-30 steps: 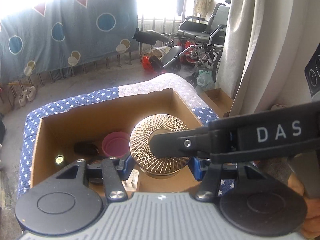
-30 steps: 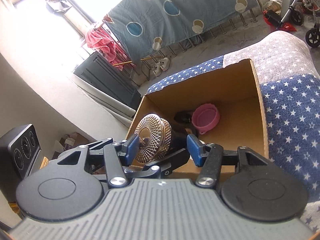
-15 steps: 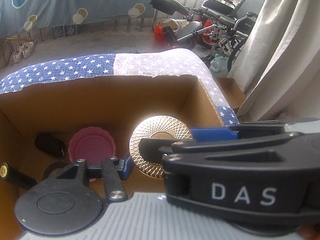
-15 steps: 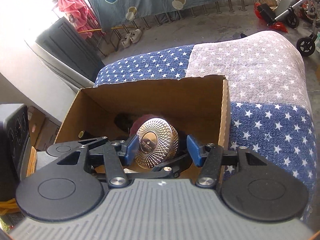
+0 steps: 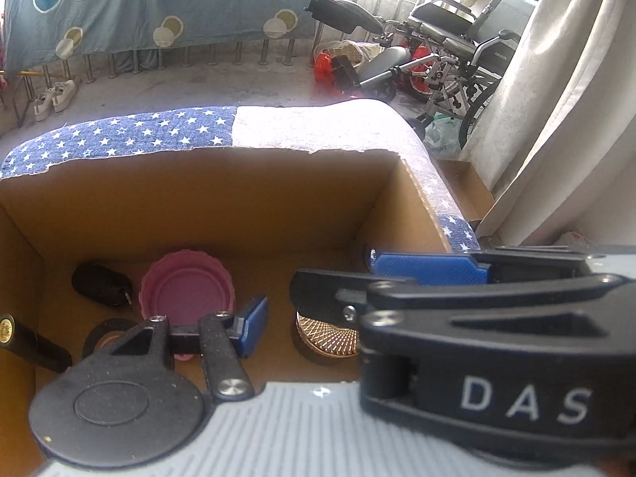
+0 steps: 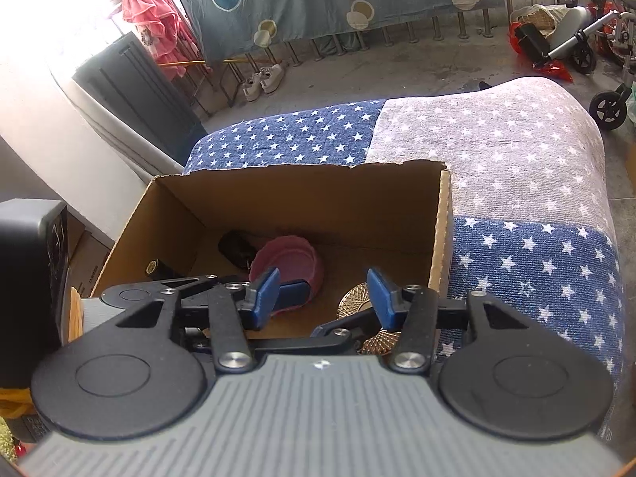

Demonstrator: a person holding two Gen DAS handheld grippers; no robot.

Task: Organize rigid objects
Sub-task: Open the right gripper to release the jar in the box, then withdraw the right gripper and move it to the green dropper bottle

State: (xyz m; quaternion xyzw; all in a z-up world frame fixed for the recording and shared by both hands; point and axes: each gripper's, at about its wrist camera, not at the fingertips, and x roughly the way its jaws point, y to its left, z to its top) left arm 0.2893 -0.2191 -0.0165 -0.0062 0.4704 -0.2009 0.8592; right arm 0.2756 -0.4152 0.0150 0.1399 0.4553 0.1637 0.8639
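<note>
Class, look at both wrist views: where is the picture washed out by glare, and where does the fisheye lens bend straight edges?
Left wrist view: daylight burns out the window behind the wheelchair, and the cardboard box rim bows. Right wrist view: the upper left corner by the pink clothes is blown white, the left wall curves, corners darken.

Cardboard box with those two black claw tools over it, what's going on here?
A person is tidying things into the cardboard box, using a hand-held left gripper and right gripper, both reaching inside. A gold patterned tin lies low in the box, beside a pink bowl. The right gripper's jaws are closing with nothing clearly between them; whether the left grips the tin is hidden.
</note>
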